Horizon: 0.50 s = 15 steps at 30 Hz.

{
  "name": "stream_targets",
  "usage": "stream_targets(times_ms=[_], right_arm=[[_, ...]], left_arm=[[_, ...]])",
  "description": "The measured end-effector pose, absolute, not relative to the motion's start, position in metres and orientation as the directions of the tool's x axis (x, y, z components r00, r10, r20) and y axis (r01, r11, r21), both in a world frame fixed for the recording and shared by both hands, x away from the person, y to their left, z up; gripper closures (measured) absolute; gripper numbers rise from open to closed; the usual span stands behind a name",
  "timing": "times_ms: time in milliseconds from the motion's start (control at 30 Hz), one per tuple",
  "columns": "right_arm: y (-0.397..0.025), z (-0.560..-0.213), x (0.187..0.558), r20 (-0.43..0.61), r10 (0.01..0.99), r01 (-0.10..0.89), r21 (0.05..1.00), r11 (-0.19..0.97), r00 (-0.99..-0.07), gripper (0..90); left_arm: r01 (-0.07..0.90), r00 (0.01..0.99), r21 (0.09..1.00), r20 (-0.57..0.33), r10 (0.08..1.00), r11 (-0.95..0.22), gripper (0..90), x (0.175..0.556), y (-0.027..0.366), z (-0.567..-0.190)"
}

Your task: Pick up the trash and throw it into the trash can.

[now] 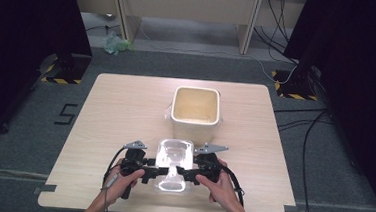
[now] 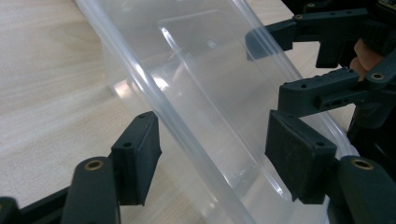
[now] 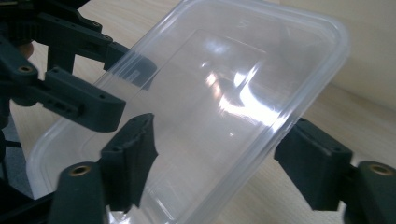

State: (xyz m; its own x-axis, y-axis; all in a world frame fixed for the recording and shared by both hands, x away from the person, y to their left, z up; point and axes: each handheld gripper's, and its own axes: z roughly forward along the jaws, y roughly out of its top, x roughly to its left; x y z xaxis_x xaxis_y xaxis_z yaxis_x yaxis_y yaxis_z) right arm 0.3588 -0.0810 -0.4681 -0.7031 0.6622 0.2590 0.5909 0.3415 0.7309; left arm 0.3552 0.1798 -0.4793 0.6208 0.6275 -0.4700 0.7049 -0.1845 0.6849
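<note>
1. The left gripper [image 2: 212, 154] has its jaws wide apart on both sides of the long rim of the clear plastic container [image 2: 205, 88]; the pads do not press it.
2. The right gripper [image 3: 229, 158] is also wide open, one jaw inside the container [image 3: 224, 102] and one outside its rim.
3. In the high view the container [image 1: 174, 160] lies at the near middle of the wooden table [image 1: 120, 111], between the left gripper [image 1: 157, 173] and the right gripper [image 1: 181, 172].
4. A cream bin [image 1: 196, 111] stands just behind it.
</note>
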Motion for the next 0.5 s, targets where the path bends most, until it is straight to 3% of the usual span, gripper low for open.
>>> stream_targets(times_ms=[267, 500], right_arm=[[-0.086, -0.457, 0.355, 0.231, 0.676, 0.552, 0.775, 0.307, -0.700, 46.9], [-0.084, -0.445, 0.353, 0.169, 0.692, 0.497, 0.813, 0.304, -0.702, 56.1]], left_arm=[[0.667, 0.631, 0.731, -0.452, 0.630, -0.145, 49.3, 0.352, 0.187, -0.470], [0.625, 0.646, 0.770, -0.416, 0.640, -0.130, 53.4, 0.354, 0.188, -0.458]])
